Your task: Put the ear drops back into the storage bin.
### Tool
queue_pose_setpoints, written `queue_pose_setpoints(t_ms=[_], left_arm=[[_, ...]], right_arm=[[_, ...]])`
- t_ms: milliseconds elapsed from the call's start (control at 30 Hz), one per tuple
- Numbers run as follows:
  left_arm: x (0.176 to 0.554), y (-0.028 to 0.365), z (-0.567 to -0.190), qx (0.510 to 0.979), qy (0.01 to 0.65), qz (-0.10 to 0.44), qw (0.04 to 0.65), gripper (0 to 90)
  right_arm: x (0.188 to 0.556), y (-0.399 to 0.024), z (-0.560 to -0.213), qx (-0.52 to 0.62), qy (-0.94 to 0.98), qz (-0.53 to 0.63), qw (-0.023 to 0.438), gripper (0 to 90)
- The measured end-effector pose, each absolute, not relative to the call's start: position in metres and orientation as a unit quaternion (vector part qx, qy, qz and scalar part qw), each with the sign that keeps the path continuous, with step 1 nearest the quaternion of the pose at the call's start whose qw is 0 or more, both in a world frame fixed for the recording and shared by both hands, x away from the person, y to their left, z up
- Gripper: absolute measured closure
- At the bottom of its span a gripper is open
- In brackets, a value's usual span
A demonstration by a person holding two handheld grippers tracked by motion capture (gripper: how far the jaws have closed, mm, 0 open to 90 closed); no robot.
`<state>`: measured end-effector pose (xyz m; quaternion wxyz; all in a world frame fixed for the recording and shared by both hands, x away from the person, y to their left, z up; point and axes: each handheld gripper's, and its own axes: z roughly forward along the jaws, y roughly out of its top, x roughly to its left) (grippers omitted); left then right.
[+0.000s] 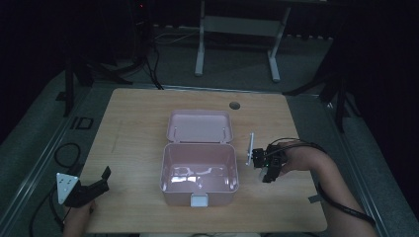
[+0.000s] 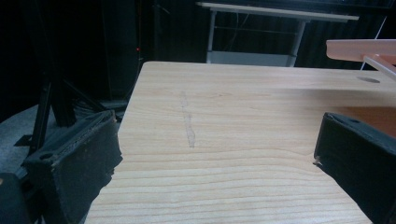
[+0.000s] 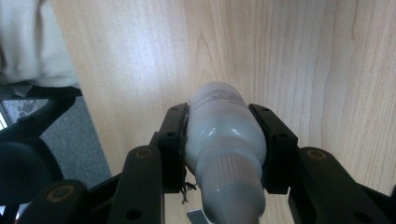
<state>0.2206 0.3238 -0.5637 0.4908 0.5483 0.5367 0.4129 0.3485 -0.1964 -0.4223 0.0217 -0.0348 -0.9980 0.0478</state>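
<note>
A pink plastic box [image 1: 199, 170] stands open in the middle of the wooden table [image 1: 133, 128], its lid [image 1: 199, 126] folded back flat behind it. Just right of the box, my right gripper [image 1: 267, 170] is shut on a small white bottle [image 3: 225, 135], which lies along the jaws with its ribbed cap toward the camera. My left gripper [image 1: 96, 183] rests at the table's front left corner, open, with nothing but bare wood between its jaws [image 2: 215, 154]. The lid's edge [image 2: 359, 49] shows at the far right of the left gripper view.
A round cable hole [image 1: 234, 105] sits in the table behind the box. A white desk frame [image 1: 237, 44] and dark stands surround the table on the floor. A chair and pale clothing [image 3: 28, 46] lie past the table edge in the right gripper view.
</note>
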Motion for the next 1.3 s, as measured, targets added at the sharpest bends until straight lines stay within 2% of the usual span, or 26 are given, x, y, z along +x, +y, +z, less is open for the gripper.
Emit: queue_pose_setpoints(t_ms=[733, 1300], left_arm=[[0.221, 0.324, -0.564, 0.548, 0.538, 0.413, 0.490, 0.5], [0.221, 0.324, -0.564, 0.548, 0.537, 0.413, 0.490, 0.5]], right_arm=[[0.345, -0.177, -0.369, -0.037, -0.999, 0.039, -0.004, 59.7], [0.343, -0.140, -0.356, -0.014, -0.999, 0.035, -0.005, 59.7]])
